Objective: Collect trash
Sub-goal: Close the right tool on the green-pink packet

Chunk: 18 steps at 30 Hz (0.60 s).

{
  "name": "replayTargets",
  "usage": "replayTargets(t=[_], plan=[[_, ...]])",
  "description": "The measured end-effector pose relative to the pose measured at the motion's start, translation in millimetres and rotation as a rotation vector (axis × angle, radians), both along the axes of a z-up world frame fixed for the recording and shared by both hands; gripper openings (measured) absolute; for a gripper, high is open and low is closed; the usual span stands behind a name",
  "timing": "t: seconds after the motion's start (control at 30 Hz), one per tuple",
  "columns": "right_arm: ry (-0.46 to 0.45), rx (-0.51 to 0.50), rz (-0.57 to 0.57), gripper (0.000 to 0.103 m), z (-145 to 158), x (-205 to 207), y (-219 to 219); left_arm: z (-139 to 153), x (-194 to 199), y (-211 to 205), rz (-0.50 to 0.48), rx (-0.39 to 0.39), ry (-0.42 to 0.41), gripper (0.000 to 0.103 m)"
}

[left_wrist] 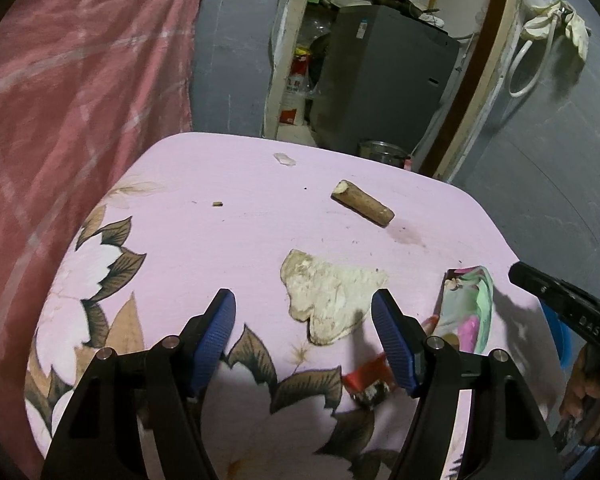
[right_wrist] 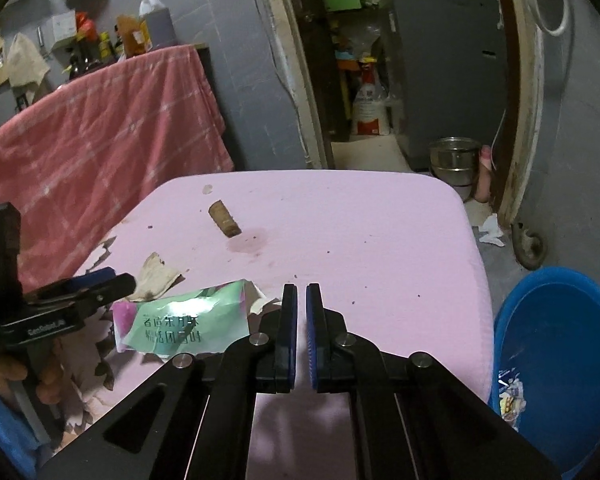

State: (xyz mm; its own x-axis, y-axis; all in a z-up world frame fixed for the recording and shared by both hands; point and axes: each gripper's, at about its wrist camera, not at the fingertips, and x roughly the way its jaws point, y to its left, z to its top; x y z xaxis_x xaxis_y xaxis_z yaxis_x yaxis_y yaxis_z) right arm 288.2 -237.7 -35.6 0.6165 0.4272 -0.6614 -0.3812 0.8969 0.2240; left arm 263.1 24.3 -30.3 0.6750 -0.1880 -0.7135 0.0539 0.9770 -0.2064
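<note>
Because its jaws stand wide over the pink cloth [left_wrist: 228,240], the left gripper [left_wrist: 304,340] looks lined up on the pale crumpled scrap [left_wrist: 328,300] just ahead, a brown stub [left_wrist: 362,202] lying farther off. From the right wrist, the right gripper [right_wrist: 301,332] is nearly closed and empty, beside the green wrapper [right_wrist: 188,320], with the blue tub [right_wrist: 560,360] waiting below the edge, likely for the trash.

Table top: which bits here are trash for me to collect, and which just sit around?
Job:
beige scrap
green wrapper
wooden stick piece
red wrapper
blue basin

Lying about:
steel pot
pink checked cloth
white sack
</note>
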Motion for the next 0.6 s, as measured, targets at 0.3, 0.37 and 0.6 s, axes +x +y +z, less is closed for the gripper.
replayTargets(t=[0.3, 0.37, 0.6], plan=[[0.015, 0.045, -0.003, 0.021, -0.2, 1.3, -6.9, -3.7, 16.9, -22.2, -0.094, 0.084, 0.031, 0.064], [0.013, 0.056, -0.008, 0.026, 0.6, 1.3, -8.1, -5.0, 20.3, -27.4, -0.109, 0.117, 0.042, 0.064], [0.022, 0.069, -0.013, 0.026, 0.1, 2.7, -8.2, -10.9, 27.4, -43.4, -0.157, 0.223, 0.060, 0.056]])
